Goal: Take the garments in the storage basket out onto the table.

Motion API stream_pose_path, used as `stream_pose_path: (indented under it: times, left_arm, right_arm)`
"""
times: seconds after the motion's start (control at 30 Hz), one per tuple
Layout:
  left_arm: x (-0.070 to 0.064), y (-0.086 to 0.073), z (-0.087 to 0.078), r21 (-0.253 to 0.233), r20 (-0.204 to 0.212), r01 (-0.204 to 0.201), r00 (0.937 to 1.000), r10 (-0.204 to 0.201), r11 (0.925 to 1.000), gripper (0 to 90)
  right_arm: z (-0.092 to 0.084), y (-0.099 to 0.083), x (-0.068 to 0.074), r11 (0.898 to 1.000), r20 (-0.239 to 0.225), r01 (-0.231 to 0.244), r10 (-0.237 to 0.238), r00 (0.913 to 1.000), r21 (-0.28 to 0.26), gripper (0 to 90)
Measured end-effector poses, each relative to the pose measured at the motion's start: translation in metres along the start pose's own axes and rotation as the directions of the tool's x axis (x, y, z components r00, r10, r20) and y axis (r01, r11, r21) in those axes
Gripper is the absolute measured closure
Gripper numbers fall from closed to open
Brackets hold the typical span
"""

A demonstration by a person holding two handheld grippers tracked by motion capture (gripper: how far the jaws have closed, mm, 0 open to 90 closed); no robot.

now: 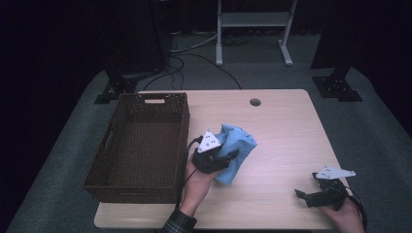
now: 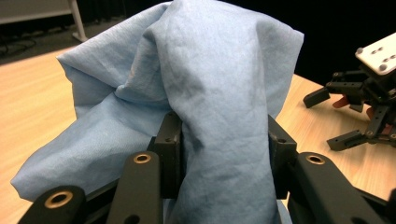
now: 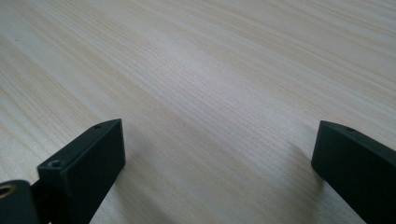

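Step in hand: judged from the layout, carrying the blue cloth toward the brown wicker basket that stands just to its left on the table.
Cloth, place: bunched and raised off the table beside the basket's right wall, its lower folds hanging down toward the wood.
Left gripper: fingers partly closed, clamped on a thick fold of the cloth that fills the gap between them; the rest billows above and to the side.
Right gripper: low at the table's near right corner, well apart from the cloth; its fingers stand wide apart over bare wood with nothing between them.
Grip advice: keep the pinch firm; the fold is bulky and soft, so slackening could let it slide out.
Path advice: lift high enough that the hanging tail clears the basket rim, then move left over the opening before lowering.
Risk: a trailing corner may drape over the basket wall, leaving the cloth half outside.
Release advice: let go only once the bulk hangs well inside the walls.
Right hand's part: free to tuck in a stray edge if needed.
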State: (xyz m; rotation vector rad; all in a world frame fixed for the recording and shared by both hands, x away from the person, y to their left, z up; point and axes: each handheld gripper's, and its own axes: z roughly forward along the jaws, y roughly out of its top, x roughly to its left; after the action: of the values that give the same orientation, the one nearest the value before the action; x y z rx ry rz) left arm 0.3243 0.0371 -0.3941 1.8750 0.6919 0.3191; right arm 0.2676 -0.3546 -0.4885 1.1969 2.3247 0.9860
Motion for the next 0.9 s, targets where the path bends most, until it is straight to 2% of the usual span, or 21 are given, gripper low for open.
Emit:
stream_pose_path:
  times: [0.2, 0.23, 0.33, 0.43, 0.67, 0.73, 0.9]
  left_arm:
    - [0.004, -0.008, 0.010, 0.026, 0.014, 0.044, 0.9989, -0.045, 0.9987, 59.1]
    - [0.004, -0.009, 0.012, 0.031, 0.009, 0.050, 0.9987, -0.050, 0.9983, 59.0]
    - [0.002, -0.010, 0.018, 0.063, -0.039, 0.060, 0.9975, -0.058, 0.9962, 59.1]
    - [0.001, -0.014, 0.024, 0.088, -0.035, 0.072, 0.9970, -0.069, 0.9935, 59.1]
    - [-0.004, -0.022, 0.036, 0.146, -0.037, 0.061, 0.9977, -0.057, 0.9873, 59.1]
    - [-0.006, -0.025, 0.042, 0.174, -0.040, 0.061, 0.9977, -0.055, 0.9828, 59.1]
    - [-0.008, -0.030, 0.049, 0.199, -0.035, 0.061, 0.9979, -0.055, 0.9781, 58.9]
  right_arm:
    - [0.000, 0.000, 0.000, 1.000, -0.001, -0.002, 0.002, 1.0000, 0.000, 1.7]
    - [0.000, 0.000, 0.000, 1.000, -0.001, -0.001, 0.001, 1.0000, 0.000, 1.7]
    - [0.000, 0.000, 0.000, 1.000, -0.001, -0.001, 0.001, 1.0000, 0.000, 1.7]
    - [0.000, 0.000, 0.000, 1.000, -0.001, -0.001, 0.001, 1.0000, 0.000, 1.7]
    - [0.000, 0.000, 0.000, 1.000, -0.002, -0.001, 0.001, 1.0000, 0.000, 1.7]
    - [0.000, 0.000, 0.000, 1.000, -0.002, -0.001, 0.001, 1.0000, 0.000, 1.7]
    - [0.000, 0.000, 0.000, 1.000, -0.001, -0.001, 0.001, 1.0000, 0.000, 1.7]
